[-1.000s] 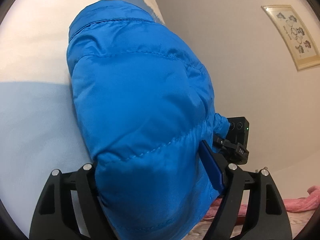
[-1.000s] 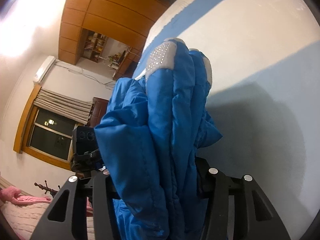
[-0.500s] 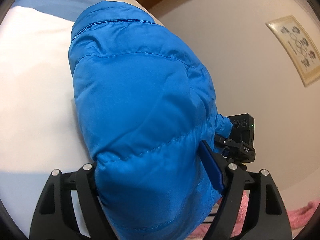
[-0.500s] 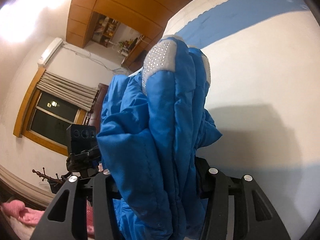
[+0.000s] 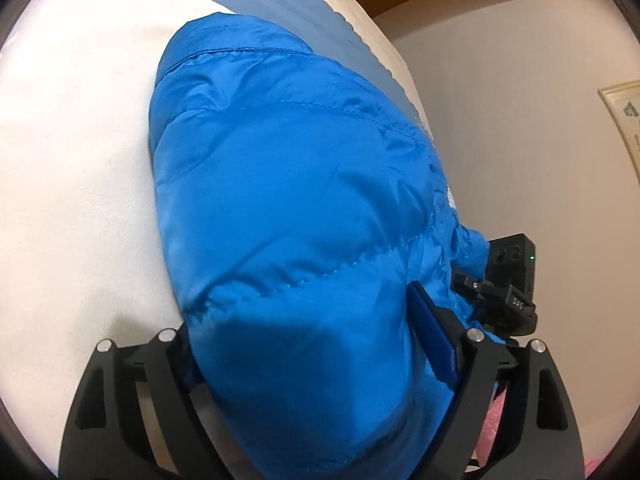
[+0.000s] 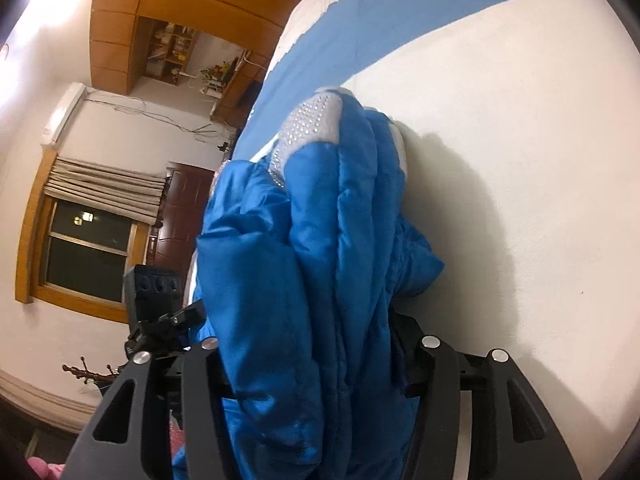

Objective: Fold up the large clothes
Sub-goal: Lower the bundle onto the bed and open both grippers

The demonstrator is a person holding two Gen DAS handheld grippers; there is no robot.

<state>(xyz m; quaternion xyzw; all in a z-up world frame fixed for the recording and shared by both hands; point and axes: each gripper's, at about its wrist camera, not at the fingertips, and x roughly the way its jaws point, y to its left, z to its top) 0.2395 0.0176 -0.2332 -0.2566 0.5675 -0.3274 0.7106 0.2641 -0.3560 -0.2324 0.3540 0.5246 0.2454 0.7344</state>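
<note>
Nearest to me, my left gripper [image 5: 316,364] has a thick fold of the blue puffer jacket [image 5: 296,216] bulging between its 2 black fingers [image 5: 448,344]; the jaws are opening, yet the padding fills the gap and presses against both pads. My right gripper [image 6: 316,360] has a bunched stack of the same jacket [image 6: 320,264] standing between its fingers [image 6: 436,364]; its jaws are opening too, and the cloth touches both sides. In the right wrist view the layers rise upright out of the jaws, topped by a grey patch [image 6: 312,124] studded with small shiny dots. The jacket's far edge lies against the bed cover [image 5: 68,168], which is cream with a broad light-blue band [image 6: 360,28]. Past the jacket each camera catches the other gripper's black camera block [image 5: 512,256]. Farther off are a framed picture [image 5: 624,120] on the wall, a dark window [image 6: 88,256] under a folded blind, and wooden cabinets [image 6: 120,20]
</note>
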